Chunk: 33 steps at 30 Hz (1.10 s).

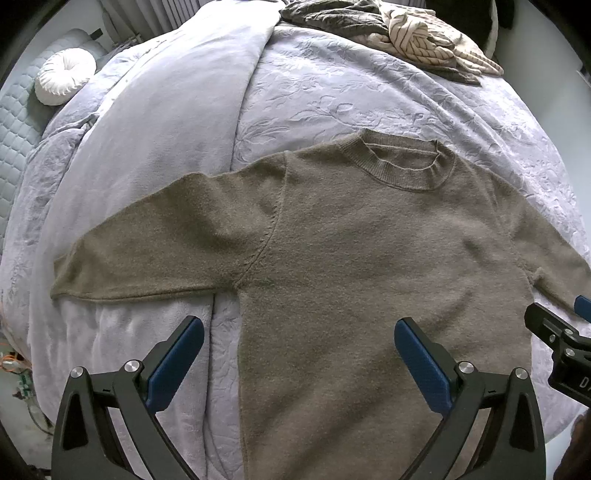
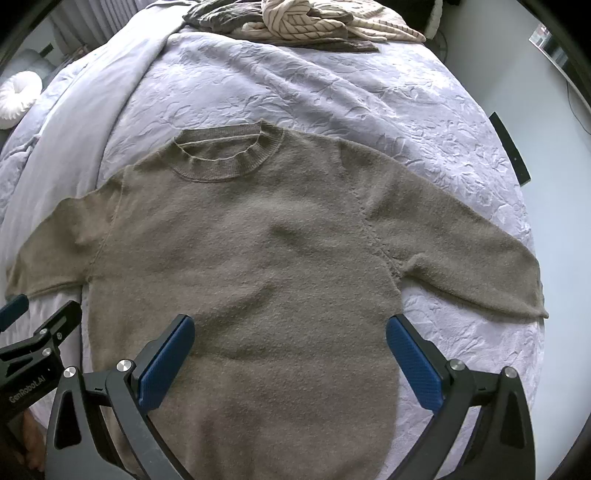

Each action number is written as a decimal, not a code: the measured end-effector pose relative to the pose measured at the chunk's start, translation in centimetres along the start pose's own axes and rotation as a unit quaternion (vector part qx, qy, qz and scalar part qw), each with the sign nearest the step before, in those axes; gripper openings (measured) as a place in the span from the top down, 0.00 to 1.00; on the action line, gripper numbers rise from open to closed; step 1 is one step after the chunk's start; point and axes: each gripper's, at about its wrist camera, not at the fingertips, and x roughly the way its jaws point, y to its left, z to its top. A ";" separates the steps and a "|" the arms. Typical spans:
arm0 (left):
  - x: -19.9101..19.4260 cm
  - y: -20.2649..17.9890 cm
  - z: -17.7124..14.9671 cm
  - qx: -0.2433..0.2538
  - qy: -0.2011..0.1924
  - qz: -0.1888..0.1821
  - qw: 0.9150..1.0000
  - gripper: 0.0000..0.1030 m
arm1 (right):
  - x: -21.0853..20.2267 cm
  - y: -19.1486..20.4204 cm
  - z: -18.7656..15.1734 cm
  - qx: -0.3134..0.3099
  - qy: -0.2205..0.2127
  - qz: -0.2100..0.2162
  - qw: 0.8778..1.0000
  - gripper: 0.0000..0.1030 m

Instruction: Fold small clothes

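A brown knit sweater (image 1: 354, 251) lies flat and face up on the bed, collar (image 1: 402, 166) away from me, both sleeves spread out to the sides. My left gripper (image 1: 299, 358) hovers open over the sweater's lower left side, nothing between its blue pads. In the right wrist view the same sweater (image 2: 258, 251) fills the middle. My right gripper (image 2: 290, 354) is open above its lower body. The right gripper also shows at the right edge of the left wrist view (image 1: 561, 332), and the left gripper at the left edge of the right wrist view (image 2: 33, 332).
A lavender embossed bedspread (image 1: 332, 92) covers the bed, with a plain lilac blanket (image 1: 177, 122) along the left. A pile of striped and dark clothes (image 1: 402, 33) sits at the far end. A round white cushion (image 1: 64, 75) rests at the far left.
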 end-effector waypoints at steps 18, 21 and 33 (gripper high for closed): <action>0.7 0.0 -0.1 0.000 0.006 0.004 1.000 0.00 | 0.3 0.1 0.2 0.002 0.002 -0.001 1.000 0.00; 0.9 -0.3 0.1 -0.002 0.011 0.007 1.000 0.00 | 0.7 -0.1 0.5 0.004 0.004 -0.002 1.000 0.00; 2.2 -1.6 0.5 -0.011 0.030 0.027 0.999 0.00 | 2.4 -1.6 1.9 -0.008 0.016 0.015 1.000 0.00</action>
